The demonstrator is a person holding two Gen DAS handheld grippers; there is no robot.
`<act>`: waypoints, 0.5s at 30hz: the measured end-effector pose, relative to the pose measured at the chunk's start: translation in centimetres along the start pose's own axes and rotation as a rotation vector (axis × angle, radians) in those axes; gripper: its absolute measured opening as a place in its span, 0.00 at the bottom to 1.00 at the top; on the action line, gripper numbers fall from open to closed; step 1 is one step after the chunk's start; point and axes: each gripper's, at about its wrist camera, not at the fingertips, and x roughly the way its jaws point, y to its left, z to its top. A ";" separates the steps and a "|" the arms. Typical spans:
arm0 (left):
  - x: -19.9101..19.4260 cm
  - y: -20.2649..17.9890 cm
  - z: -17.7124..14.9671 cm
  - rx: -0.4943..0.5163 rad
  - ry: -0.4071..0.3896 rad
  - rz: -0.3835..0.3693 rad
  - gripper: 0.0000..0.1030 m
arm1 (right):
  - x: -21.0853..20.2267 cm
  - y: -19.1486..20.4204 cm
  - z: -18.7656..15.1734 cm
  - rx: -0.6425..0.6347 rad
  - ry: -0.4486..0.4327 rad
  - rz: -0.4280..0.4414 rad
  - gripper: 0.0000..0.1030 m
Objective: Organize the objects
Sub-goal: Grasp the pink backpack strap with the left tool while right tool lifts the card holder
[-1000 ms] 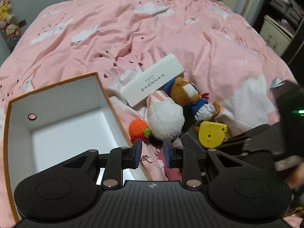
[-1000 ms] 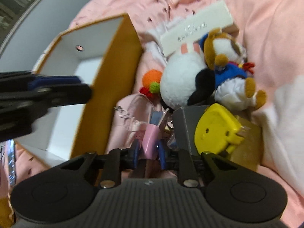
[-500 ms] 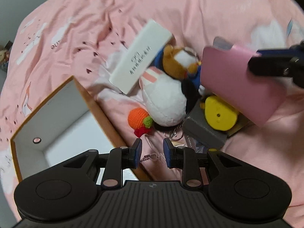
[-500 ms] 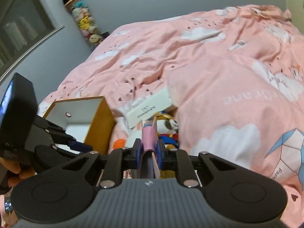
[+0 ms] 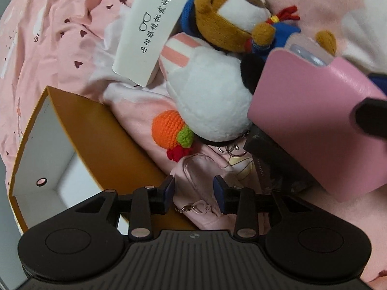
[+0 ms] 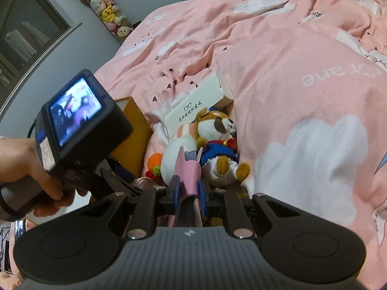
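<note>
Right claw [image 6: 189,194] lifted the pink notebook [image 6: 189,169]; left claw [image 5: 194,191] has just been opening wider.

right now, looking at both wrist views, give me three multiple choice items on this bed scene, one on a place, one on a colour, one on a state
1. Where does the crochet orange lie?
A. inside the box
B. on the bedding between the box and the white plush
C. on top of the white case

2. What colour is the outside of the box?
A. orange-brown
B. green
C. black

3. What are the right tongs doing?
A. standing open and empty
B. shut on the pink notebook
C. shut on the dog plush

Answers:
1 B: the orange sits on the pink cover beside the box wall, against the white plush.
2 A: the outer wall is orange-brown, the inside white.
3 B: the pink notebook is clamped between the blue pads and lifted off the pile.
</note>
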 end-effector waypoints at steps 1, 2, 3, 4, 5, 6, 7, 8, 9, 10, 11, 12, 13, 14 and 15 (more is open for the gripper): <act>0.1 -0.1 -0.1 0.001 -0.001 0.005 0.42 | 0.2 -0.1 0.1 0.002 0.000 0.001 0.17; 0.0 -0.2 -0.2 -0.001 -0.004 0.004 0.37 | 0.2 -0.1 0.1 0.003 -0.001 0.002 0.17; -0.1 -0.2 -0.5 -0.006 -0.019 0.002 0.35 | 0.3 -0.1 0.1 0.003 -0.001 0.002 0.17; -0.1 -0.3 -0.8 -0.006 -0.037 0.007 0.32 | 0.3 -0.1 0.1 0.004 0.000 0.002 0.17; -0.2 -0.4 -1.3 -0.003 -0.058 0.025 0.27 | 0.3 -0.2 0.1 0.006 0.001 0.002 0.17; -0.3 -0.5 -1.9 -0.001 -0.095 0.030 0.25 | 0.3 -0.2 0.1 0.007 0.001 0.000 0.17; -0.5 -0.5 -2.5 -0.006 -0.125 0.028 0.23 | 0.3 -0.1 0.1 0.006 0.000 -0.002 0.17; -0.7 -0.4 -3.2 -0.014 -0.154 0.030 0.21 | 0.3 -0.1 0.1 0.003 -0.002 -0.005 0.17; -1.1 -0.3 -4.1 -0.022 -0.194 0.022 0.19 | 0.3 0.0 0.1 0.001 -0.003 -0.009 0.17; -1.4 -0.2 -4.8 -0.034 -0.225 0.014 0.18 | 0.3 0.1 0.1 -0.003 -0.004 -0.013 0.17; -1.8 0.1 -5.5 -0.054 -0.251 0.005 0.15 | 0.3 0.2 0.0 -0.005 -0.005 -0.017 0.17; -2.5 0.3 -6.1 -0.073 -0.280 -0.006 0.14 | 0.2 0.3 0.0 -0.007 -0.007 -0.021 0.17; -3.1 0.3 -6.2 -0.087 -0.311 -0.019 0.12 | 0.1 0.5 -0.1 -0.013 -0.010 -0.025 0.17; -3.9 0.3 -6.4 -0.101 -0.339 -0.029 0.12 | 0.0 0.7 -0.2 -0.020 -0.014 -0.030 0.16; -5.2 0.0 -6.7 -0.114 -0.363 -0.031 0.11 | -0.2 1.0 -0.2 -0.027 -0.018 -0.035 0.16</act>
